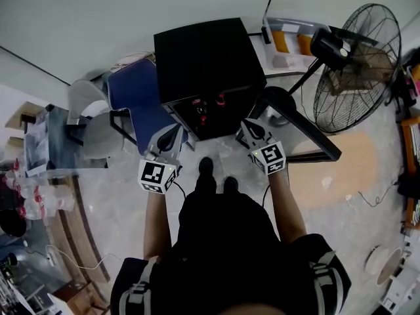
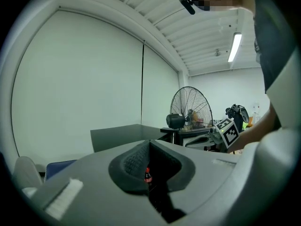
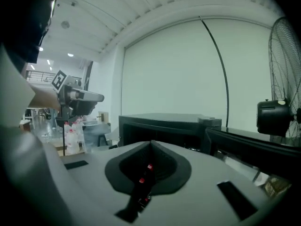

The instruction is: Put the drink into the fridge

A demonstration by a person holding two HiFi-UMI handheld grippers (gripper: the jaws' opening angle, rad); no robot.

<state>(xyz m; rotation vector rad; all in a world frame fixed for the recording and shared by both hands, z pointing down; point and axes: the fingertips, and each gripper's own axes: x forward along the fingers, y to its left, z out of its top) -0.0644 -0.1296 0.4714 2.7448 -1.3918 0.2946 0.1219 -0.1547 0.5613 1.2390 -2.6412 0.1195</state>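
Head view: the fridge (image 1: 203, 54) stands with its door (image 1: 303, 128) swung open at its right edge. A red-labelled drink (image 1: 220, 100) shows just inside the front edge, so stowing looks done (shutting the door probably remains). The left gripper (image 1: 172, 135) and right gripper (image 1: 252, 131) hover before it, jaws together and empty.

Left gripper view: a small red-capped bottle (image 2: 148, 175) peeks past the closed jaws.

Right gripper view: only red specks (image 3: 149, 166) show; the interior is dark.

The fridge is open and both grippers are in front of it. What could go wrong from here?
1. The open door lies close to the right gripper; a sideways move may knock it.
2. The fan stands just behind that door, so pushing the door wider may hit it.
3. The left gripper and the right are both shut and empty; reaching for anything without opening first may push it over.
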